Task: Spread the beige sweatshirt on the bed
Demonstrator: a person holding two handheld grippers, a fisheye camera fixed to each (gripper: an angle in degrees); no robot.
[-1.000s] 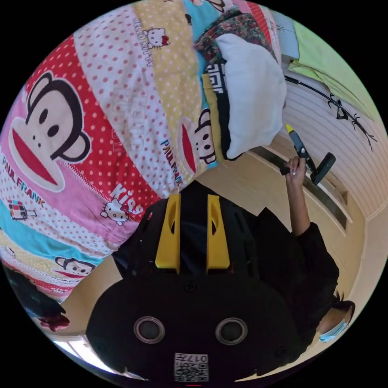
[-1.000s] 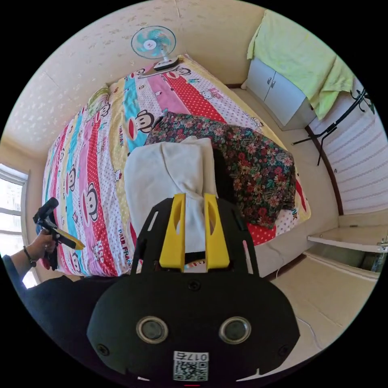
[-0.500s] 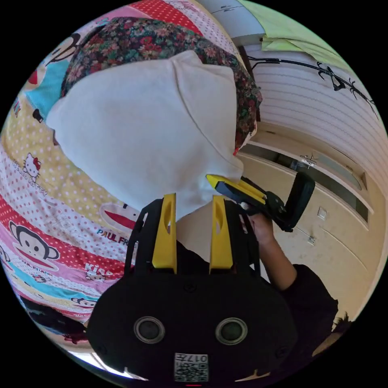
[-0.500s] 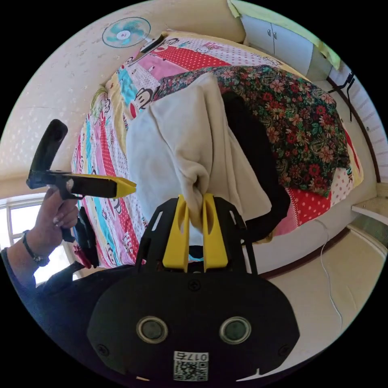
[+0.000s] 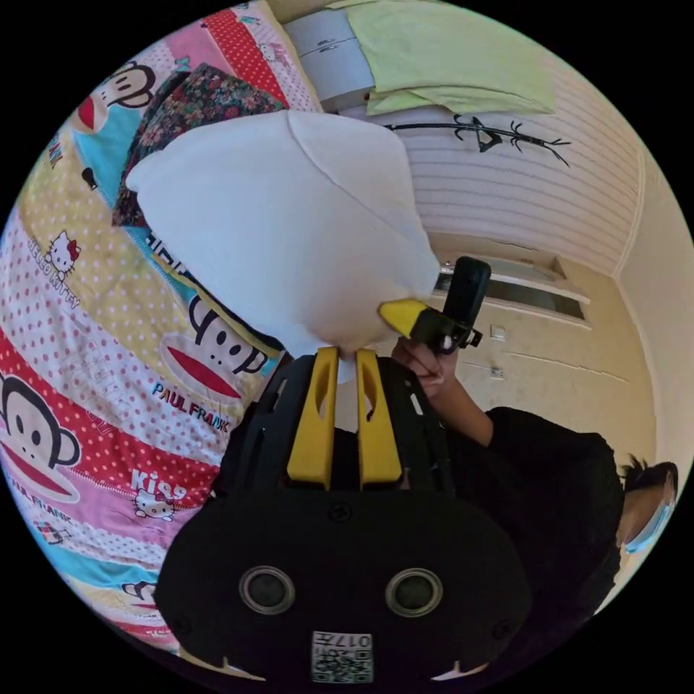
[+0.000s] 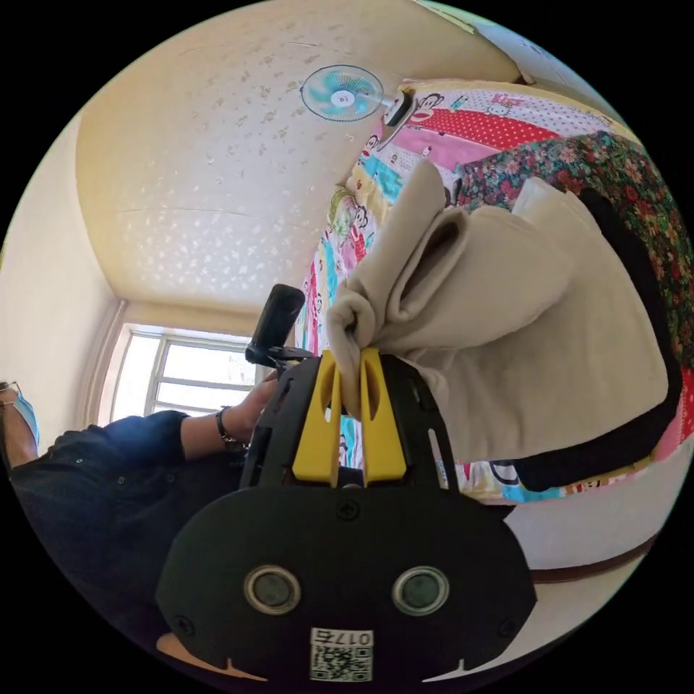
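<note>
Now both yellow-jawed tools pinching the beige sweatshirt, right hand-held gripper closed on a bunched fold, left hand-held gripper clamping its edge, above the bed's edge.

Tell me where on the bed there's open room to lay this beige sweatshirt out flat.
Open cover runs along the cartoon-print bedspread beside the beige sweatshirt, and on toward the fan at the far end. It is crowded where the floral cloth and a black garment lie. Both the left tool and right tool grip the sweatshirt.
</note>
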